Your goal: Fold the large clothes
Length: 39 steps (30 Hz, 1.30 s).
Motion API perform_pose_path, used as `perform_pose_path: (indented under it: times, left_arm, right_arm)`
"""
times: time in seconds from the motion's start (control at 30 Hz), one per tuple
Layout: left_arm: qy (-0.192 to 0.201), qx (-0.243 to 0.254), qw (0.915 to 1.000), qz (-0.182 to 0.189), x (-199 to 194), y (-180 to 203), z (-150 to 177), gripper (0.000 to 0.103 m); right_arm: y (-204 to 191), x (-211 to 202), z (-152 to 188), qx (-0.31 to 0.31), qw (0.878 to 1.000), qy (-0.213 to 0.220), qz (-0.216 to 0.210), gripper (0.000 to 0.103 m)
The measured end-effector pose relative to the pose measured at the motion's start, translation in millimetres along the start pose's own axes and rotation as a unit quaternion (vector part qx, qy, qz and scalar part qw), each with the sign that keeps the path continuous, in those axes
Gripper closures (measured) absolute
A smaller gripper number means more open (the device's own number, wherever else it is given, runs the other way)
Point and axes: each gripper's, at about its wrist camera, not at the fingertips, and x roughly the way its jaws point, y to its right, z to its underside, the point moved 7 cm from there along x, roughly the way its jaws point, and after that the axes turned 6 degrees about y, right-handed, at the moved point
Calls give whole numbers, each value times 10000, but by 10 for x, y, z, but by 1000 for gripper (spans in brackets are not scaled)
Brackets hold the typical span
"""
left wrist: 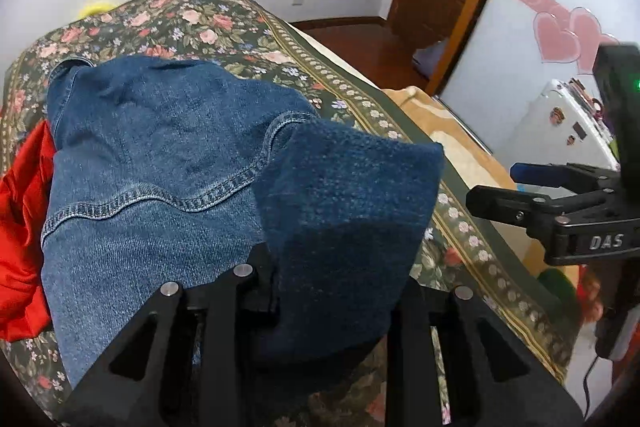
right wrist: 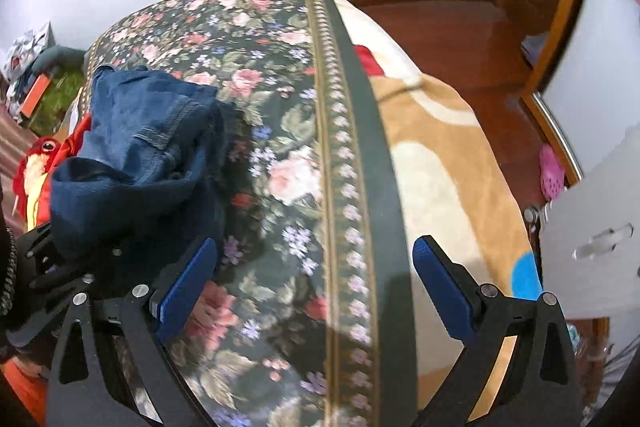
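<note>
A blue denim jacket (left wrist: 160, 147) lies back-up on the floral bedspread (left wrist: 224, 23). A darker fold of it (left wrist: 352, 187) is lifted off the bed and drapes over my left gripper (left wrist: 334, 279), which is shut on it; the cloth hides the fingertips. In the right wrist view the same jacket (right wrist: 148, 119) is bunched at the left, with the left gripper (right wrist: 48, 255) under the raised fold. My right gripper (right wrist: 316, 267) hangs open over the bedspread (right wrist: 280, 107) near its border, nothing between its blue pads (right wrist: 188, 287). It also shows at the right edge as the right gripper (left wrist: 496, 187).
A red cloth (left wrist: 24, 219) lies left of the jacket, beside a red plush toy (right wrist: 40, 163). A tan blanket (right wrist: 440, 147) covers the bed's right side. Beyond it are a wooden floor (right wrist: 460, 27), a pink slipper (right wrist: 552, 171) and a white cabinet (right wrist: 600, 227).
</note>
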Motion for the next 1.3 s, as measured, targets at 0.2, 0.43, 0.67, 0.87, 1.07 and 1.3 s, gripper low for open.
perform_pose_path:
  times: [0.2, 0.43, 0.67, 0.87, 1.07, 1.3]
  left_arm:
    - [-112, 118, 9998, 68, -126, 0, 58, 65]
    - [-334, 431, 9983, 228, -324, 249, 200, 29]
    - [163, -63, 9998, 29, -808, -163, 81, 28]
    - [352, -517, 9959, -646, -1049, -809, 82, 10]
    - [-132, -1257, 9889, -776, -852, -1314, 337, 10]
    - [-479, -1547, 9854, -519, -508, -1361, 705, 0]
  right_arm:
    - [-74, -16, 8, -15, 9998, 61, -170, 5]
    - [-253, -180, -24, -9, 9985, 303, -457, 5]
    - [-535, -339, -76, -158, 9961, 522, -695, 5]
    - [-914, -287, -87, -269, 9924, 479, -1099, 5]
    - [-1287, -38, 10, -569, 9906, 205, -1230, 5]
    - [-1408, 125, 92, -842, 9894, -7, -1181, 5]
